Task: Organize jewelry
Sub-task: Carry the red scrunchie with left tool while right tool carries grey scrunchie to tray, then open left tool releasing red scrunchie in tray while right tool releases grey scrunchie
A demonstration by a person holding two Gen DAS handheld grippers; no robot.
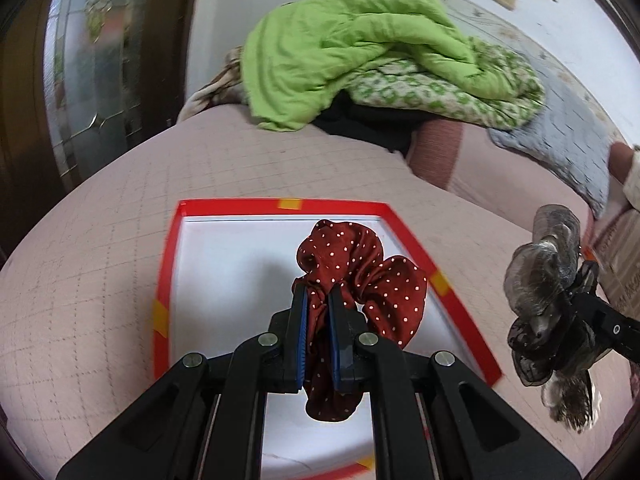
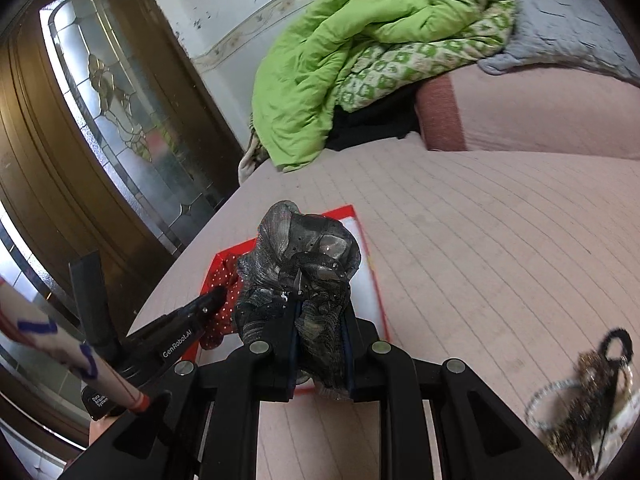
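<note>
Left fingers [image 1: 318, 300] pinch red scrunchie [image 1: 360, 272] over red-rimmed tray [image 1: 240, 205]; right fingers [image 2: 320, 312] pinch grey scrunchie [image 2: 304, 248] beside.

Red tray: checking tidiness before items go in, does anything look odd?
Nothing stands out. The red tray lies flat on the bed, unspilled; the red dotted scrunchie hangs in the left claw above it.

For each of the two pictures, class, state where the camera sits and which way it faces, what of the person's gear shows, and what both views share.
Left wrist: on the left gripper, facing forward and down at the red-rimmed tray on the bed; its jaws clamp the red dotted scrunchie.
Right wrist: on the right gripper, facing forward and down over the bed; its jaws clamp the grey scrunchie.
Shared: tray, both scrunchies, both grippers, green blanket.
</note>
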